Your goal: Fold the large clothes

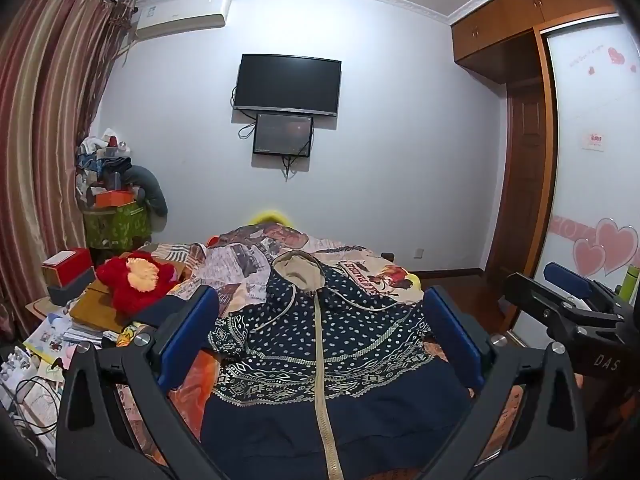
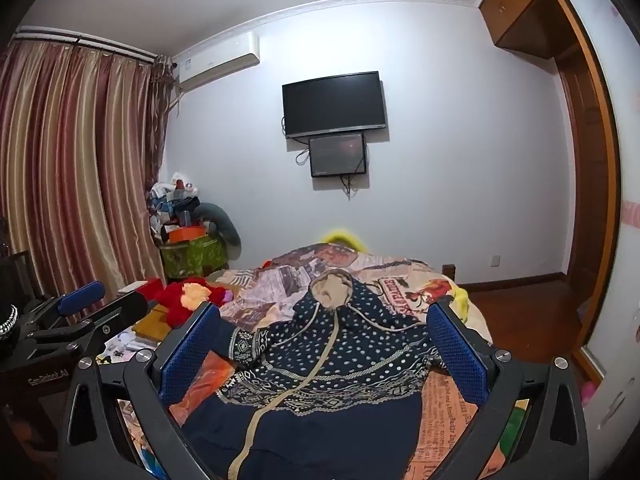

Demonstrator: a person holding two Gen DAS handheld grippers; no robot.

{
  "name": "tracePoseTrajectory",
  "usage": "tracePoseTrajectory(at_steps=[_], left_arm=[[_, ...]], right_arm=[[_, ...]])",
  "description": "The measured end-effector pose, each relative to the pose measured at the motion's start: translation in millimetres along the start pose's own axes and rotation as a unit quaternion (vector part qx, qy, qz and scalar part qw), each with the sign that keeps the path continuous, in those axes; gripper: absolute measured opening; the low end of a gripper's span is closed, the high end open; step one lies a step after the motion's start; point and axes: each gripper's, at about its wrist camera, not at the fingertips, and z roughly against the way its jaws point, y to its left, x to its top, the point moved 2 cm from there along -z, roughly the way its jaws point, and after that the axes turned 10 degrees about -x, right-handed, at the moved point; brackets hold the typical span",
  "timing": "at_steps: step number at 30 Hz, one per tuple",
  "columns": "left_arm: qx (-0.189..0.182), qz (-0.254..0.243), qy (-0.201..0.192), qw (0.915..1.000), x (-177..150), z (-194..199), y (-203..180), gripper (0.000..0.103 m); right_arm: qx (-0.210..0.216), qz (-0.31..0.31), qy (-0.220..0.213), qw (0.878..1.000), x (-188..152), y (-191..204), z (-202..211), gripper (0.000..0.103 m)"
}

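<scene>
We hold both grippers wide open and empty above the near end of the bed (image 2: 452,396): the left gripper (image 1: 320,336) and the right gripper (image 2: 324,344) frame the hoodie (image 1: 320,340). It lies face up along the bed, zip (image 1: 320,360) closed, hem nearest us, hood (image 1: 298,268) toward the far end. We judge it soft, limp and fairly thick, likely to sag and bunch. Best to pinch the hem corners or shoulders. A red plush (image 1: 136,280) sits by the bed's left edge.

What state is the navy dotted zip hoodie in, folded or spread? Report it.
Spread. The navy dotted zip hoodie lies flat on the printed bedspread, zip closed, hood at the far end, no folds yet.
</scene>
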Motion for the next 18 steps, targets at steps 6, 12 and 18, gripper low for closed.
tracePoseTrajectory(at_steps=[6,12,18], left_arm=[[0.000,0.000,0.001,1.0000,-1.8,0.1,1.6,0.103],[0.001,0.000,0.003,1.0000,-2.8,-0.9,3.3,0.103],[0.004,0.001,0.004,1.0000,-4.1,-1.4,5.8,0.103]], right_arm=[[0.003,0.002,0.010,1.000,5.0,0.9,-2.8,0.103],[0.002,0.000,0.017,1.000,6.5,-2.4,-3.7,0.103],[0.002,-0.001,0.019,1.000,5.8,-3.3,-5.5,0.103]])
